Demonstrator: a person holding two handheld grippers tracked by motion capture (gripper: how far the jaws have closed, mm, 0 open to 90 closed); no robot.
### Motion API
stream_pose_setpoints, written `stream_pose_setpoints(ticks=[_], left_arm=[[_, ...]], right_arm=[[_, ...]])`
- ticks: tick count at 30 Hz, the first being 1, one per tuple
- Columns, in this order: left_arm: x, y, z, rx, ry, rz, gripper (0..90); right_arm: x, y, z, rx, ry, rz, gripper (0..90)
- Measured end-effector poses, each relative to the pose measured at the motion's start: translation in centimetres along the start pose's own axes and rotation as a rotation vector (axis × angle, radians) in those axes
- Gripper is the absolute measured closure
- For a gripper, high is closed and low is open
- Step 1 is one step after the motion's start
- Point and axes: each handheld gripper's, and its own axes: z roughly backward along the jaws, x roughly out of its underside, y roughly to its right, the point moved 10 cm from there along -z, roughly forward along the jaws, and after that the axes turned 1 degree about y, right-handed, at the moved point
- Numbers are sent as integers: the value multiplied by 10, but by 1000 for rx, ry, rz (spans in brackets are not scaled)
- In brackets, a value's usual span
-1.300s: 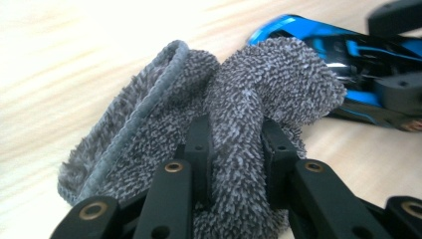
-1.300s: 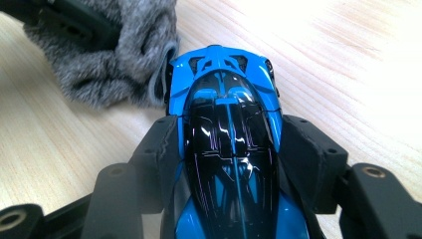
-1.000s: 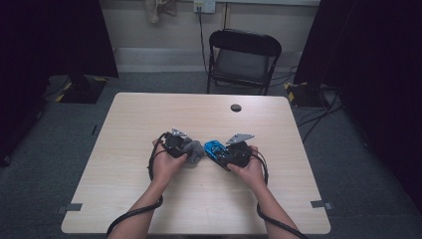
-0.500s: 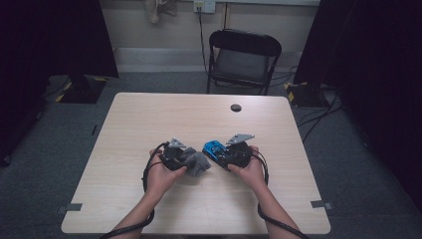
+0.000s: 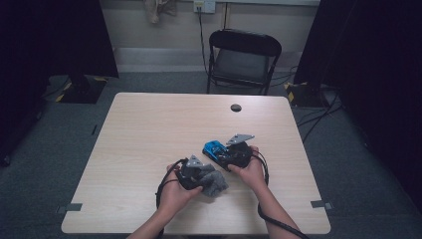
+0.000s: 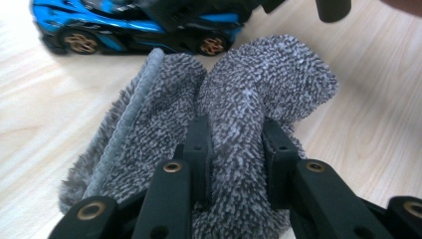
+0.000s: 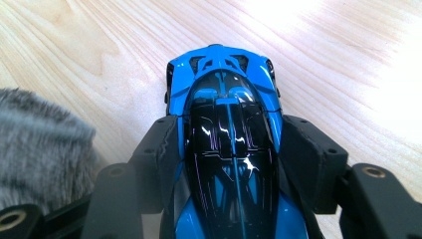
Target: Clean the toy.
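The left gripper (image 6: 234,149) pinches a fold of a grey fluffy cloth (image 6: 259,84) lying on the wooden table (image 5: 149,129). Just beside it, the right gripper (image 7: 229,159) clamps a blue toy car (image 7: 226,129) by its sides, resting on the tabletop.

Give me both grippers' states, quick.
Left gripper: shut on the grey cloth.
Right gripper: shut on the blue toy car.
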Motion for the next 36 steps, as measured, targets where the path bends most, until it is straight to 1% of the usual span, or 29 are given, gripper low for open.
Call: stream_pose_setpoints(ticks=[3,4,6,7,8,9,10,12,13,14,15,18,19,21,22,25,27,29,31,32,34,35,36], left_arm=[[3,2,-4,6,-4,1,686],[3,3,-5,10,5,2,676],[3,3,-5,13,6,-9,654],[3,4,-5,18,8,-23,625],[2,6,-5,20,21,-27,580],[1,6,-4,17,21,-44,512],[0,6,-4,18,29,-44,454],[-1,7,-2,25,38,-54,407],[-2,7,-1,32,40,-55,388],[-4,7,0,32,52,-48,372],[-5,8,1,42,60,-52,349],[-8,8,5,47,64,-65,297],[-9,7,7,47,65,-68,290],[-12,4,10,43,82,-69,271],[-12,3,12,41,85,-63,267],[-14,-9,18,17,102,-56,267],[-14,-18,22,-7,107,-47,276],[-15,-25,27,-23,124,-39,280],[-14,-32,29,-44,121,-35,294],[-13,-36,31,-58,116,-41,291],[-11,-40,30,-56,114,-24,333],[-10,-44,29,-63,115,-14,330],[-8,-46,28,-63,112,-14,336]], right_arm=[[0,0,0,1,1,4,416],[0,0,0,0,1,2,416],[0,0,0,-1,1,1,416],[0,0,0,1,-1,6,415],[0,0,0,1,-3,8,415],[0,0,0,2,-3,9,415],[0,0,0,3,-3,12,415],[0,0,0,2,4,5,412],[0,0,0,3,8,5,412],[0,0,0,5,9,8,412],[0,0,0,5,9,8,411],[0,-1,0,7,-1,9,410],[0,-1,0,8,-4,8,409],[0,-1,0,3,-3,4,408],[0,0,0,0,0,0,408],[0,0,0,-5,8,-7,406],[0,0,0,-7,18,-9,406],[0,0,0,-5,18,-8,406],[0,0,0,-5,16,-7,405],[0,0,0,-5,13,-7,405],[0,0,0,-5,7,-10,403],[0,0,0,-4,3,-10,399],[-1,0,0,-7,-2,-18,372]])
